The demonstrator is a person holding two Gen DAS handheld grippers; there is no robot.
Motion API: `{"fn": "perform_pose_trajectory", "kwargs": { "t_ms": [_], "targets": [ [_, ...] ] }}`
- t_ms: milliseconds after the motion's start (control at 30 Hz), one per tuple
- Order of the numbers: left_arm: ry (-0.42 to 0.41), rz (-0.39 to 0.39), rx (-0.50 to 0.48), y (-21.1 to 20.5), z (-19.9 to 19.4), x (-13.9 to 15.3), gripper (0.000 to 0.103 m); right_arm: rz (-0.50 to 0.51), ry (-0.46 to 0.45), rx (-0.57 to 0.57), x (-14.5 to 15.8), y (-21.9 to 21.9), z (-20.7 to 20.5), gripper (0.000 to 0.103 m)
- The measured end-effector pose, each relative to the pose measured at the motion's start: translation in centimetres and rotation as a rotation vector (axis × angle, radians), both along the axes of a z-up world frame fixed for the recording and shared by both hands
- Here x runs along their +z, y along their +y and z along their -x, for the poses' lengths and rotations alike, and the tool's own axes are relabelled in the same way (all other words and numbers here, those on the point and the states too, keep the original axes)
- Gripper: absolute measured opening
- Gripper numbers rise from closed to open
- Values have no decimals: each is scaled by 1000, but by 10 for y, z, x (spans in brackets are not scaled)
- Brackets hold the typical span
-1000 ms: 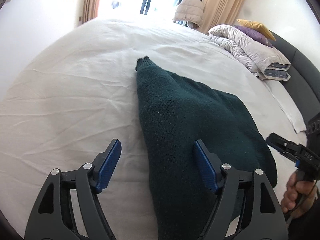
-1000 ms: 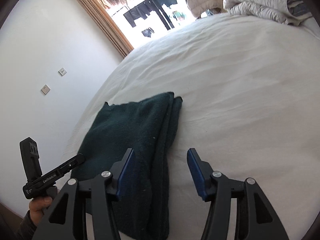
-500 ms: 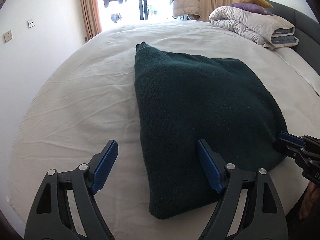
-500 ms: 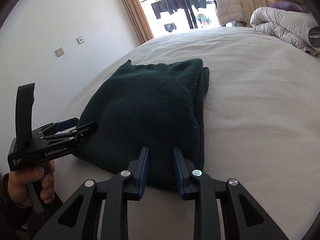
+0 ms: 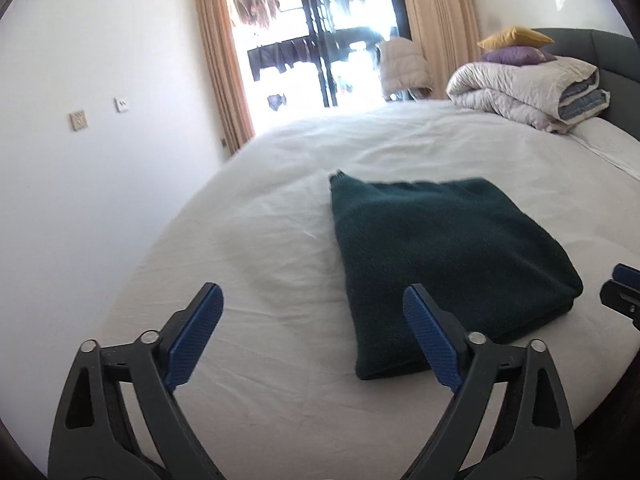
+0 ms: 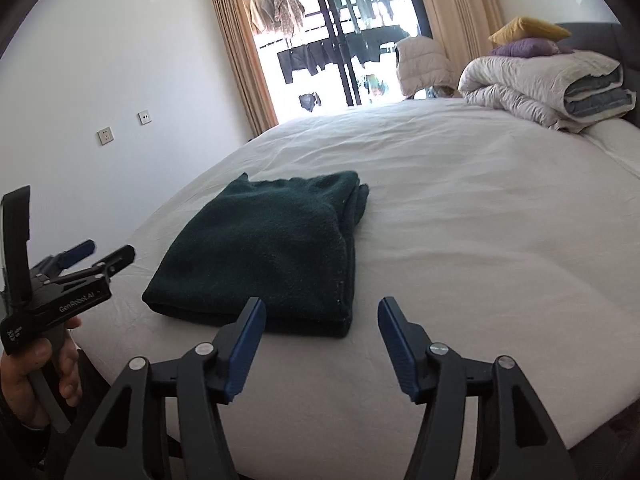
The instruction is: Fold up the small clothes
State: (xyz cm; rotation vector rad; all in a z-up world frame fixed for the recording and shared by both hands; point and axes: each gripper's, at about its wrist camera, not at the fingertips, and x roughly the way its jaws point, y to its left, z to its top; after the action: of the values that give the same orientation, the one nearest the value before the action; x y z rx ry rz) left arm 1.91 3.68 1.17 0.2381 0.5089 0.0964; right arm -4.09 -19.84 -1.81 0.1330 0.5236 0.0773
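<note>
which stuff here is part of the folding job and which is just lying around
Part of the job:
- folded dark green knitted sweater
- left gripper, open
- right gripper, open

Just lying about:
- rolled pale grey quilt
- yellow pillow
- purple pillow
- beige puffer jacket

Right tongs (image 5: 624,286) cut off by left view's right edge, only blue-padded tips showing. Dark green folded knit sweater (image 5: 448,264) partly hidden behind blue finger pad (image 5: 430,338). Balcony laundry (image 6: 280,6) too small to identify.
</note>
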Motion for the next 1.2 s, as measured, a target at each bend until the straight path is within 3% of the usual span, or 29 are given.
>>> {"fn": "perform_pose_trajectory", "kwargs": {
  "t_ms": [67, 133, 167, 267, 367, 467, 633, 833, 967, 1200],
  "targets": [
    [-111, -32, 47, -3, 21, 23, 103, 49, -92, -18, 20, 4, 13, 81],
    [-181, -27, 46, -4, 38, 45, 103, 105, -197, -52, 43, 10, 26, 101],
    [-211, -25, 45, -5, 46, 56, 103, 135, -253, -80, 55, 13, 33, 103],
    [-283, -39, 116, -5, 67, 88, 103, 201, -374, -159, 88, 23, 48, 103],
    [-307, 8, 102, -2, 80, 117, 103, 215, -426, -159, 120, 29, 59, 103],
    [-309, -1, 146, -4, 87, 137, 103, 208, -457, -150, 148, 32, 69, 103],
    [-143, 105, 130, 0, 87, 130, 103, 218, -356, -126, 159, 42, 64, 103],
    [133, 135, 90, -10, 61, 70, 103, 229, -232, -133, 122, 50, 51, 103],
    [224, 145, 98, -11, 50, 40, 103, 182, -94, -170, 88, 41, 36, 103],
    [297, 135, 104, -3, 44, 6, 103, 175, 75, -186, 43, 36, 22, 103]
  ]
}}
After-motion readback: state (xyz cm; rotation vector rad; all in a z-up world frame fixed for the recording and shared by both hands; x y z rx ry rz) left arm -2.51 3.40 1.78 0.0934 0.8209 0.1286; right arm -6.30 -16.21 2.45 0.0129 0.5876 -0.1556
